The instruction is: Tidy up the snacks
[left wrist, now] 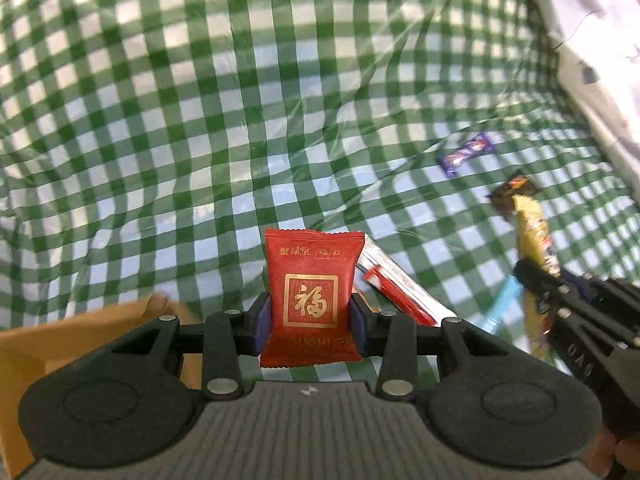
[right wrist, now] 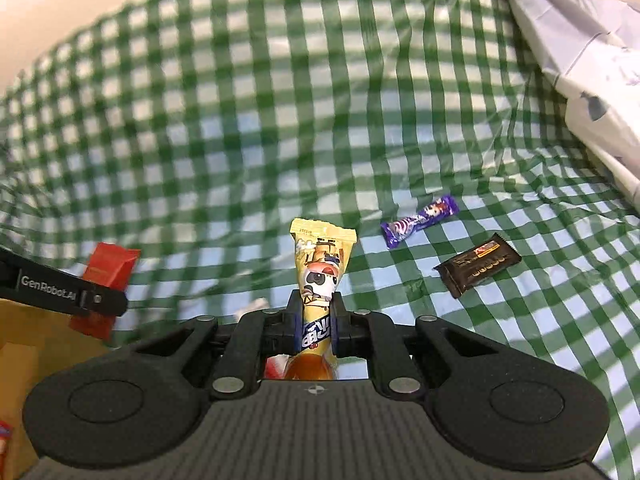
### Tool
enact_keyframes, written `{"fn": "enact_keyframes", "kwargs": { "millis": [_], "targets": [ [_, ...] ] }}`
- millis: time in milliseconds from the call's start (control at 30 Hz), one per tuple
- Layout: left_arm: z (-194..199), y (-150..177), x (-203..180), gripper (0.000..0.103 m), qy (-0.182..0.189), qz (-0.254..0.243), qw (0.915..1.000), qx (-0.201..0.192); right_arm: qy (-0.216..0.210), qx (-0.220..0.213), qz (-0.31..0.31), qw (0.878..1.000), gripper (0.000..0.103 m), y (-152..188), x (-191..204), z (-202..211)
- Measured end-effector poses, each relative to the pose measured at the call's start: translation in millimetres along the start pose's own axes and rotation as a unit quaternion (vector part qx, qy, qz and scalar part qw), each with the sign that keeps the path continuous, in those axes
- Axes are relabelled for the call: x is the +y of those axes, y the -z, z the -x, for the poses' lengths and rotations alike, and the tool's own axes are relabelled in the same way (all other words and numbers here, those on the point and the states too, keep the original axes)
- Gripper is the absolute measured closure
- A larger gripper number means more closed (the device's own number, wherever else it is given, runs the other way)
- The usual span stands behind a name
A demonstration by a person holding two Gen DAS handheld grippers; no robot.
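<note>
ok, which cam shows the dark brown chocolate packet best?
Right wrist: the dark brown chocolate packet lies whole and sharp on the checked cloth. Left wrist shows it small, blurred, partly behind the yellow snack.

The cloth [left wrist: 200, 120] has a green and white check pattern. One packet [left wrist: 312, 296] is red with gold print, another packet [right wrist: 320, 272] is yellow, one wrapper [right wrist: 420, 222] is purple, one [right wrist: 478, 264] dark brown.

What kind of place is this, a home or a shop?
Probably a home table, though I cannot be sure: a green checked tablecloth under clear plastic, loose snacks such as the purple candy bar, and a yellow box beside them.
</note>
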State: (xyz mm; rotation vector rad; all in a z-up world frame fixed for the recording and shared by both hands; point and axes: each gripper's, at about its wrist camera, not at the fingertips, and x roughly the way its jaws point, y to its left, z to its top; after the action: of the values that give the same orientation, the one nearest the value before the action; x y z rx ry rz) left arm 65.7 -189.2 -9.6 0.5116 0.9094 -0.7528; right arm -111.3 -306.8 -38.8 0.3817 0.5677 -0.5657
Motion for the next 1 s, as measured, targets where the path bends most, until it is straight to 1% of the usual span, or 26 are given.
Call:
{"fn": "enact_keyframes", "kwargs": {
  "millis": [233,400,533,733,867,1000],
  "targets": [
    [107.1,62.1,7.4,0.059,0.009,0.016,0.9994,-0.031,-0.045,-0.012,-0.004,0.999,0.09,22.6,37.1,94.2],
    [165.8,122.4,20.4,0.059,-0.01,0.032,0.999,-0.032,-0.085,-0.014,0.003,0.996,0.09,45.9,71.5,151.7],
    [197.3,177.0,41.0,0.059,-0.021,0.05,0.9984,-0.017,-0.117,-0.001,0.02,0.993,0.09,70.2,101.3,181.3],
    [234.8,250.0,72.4,0.059,-0.043,0.085,0.9954,-0.005,-0.158,0.033,0.063,0.985,0.09,110.5,153.6,233.4],
    [255.7,287.6,86.6,0.059,-0.047,0.113,0.9925,-0.006,-0.176,0.046,0.097,0.979,0.09,131.8,180.5,261.3],
    [272.2,315.0,93.0,0.059,-0.048,0.124,0.991,-0.013,-0.185,0.045,0.127,0.974,0.09,137.9,191.7,278.5]
  ]
}}
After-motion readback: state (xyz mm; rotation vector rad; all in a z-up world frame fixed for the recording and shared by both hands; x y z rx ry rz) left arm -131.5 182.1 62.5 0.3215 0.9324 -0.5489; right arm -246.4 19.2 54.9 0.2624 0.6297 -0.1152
